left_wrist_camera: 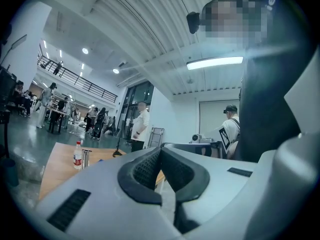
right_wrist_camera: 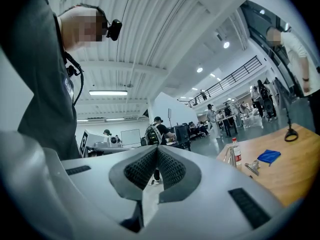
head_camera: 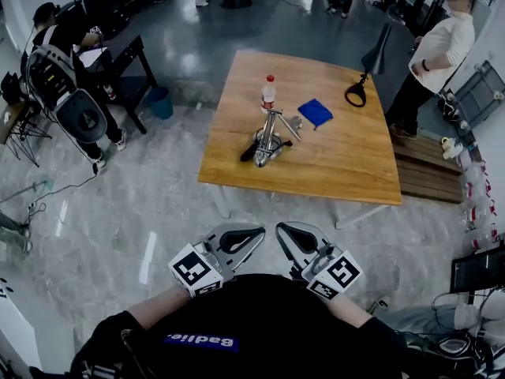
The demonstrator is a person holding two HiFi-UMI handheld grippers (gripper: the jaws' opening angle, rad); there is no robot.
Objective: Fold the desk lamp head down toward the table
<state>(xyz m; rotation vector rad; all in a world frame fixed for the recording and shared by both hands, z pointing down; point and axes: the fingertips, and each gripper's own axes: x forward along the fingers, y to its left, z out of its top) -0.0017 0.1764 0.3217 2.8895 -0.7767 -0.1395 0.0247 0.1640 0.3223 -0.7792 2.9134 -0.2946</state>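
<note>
- Ahead of you a wooden table (head_camera: pixel 347 164) stands on the grey floor (head_camera: pixel 118 212).
- Near its middle sits the metal desk lamp (head_camera: pixel 271 136), with a water bottle (head_camera: pixel 268 93) upright just behind it.
- A blue cloth (head_camera: pixel 315 112) lies to their right.
- A black ring-footed stand (head_camera: pixel 356 93) sits near the far edge.

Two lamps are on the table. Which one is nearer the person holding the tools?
The silver desk lamp mid-table, beside the water bottle. The black lamp stands at the table's far right corner.
</note>
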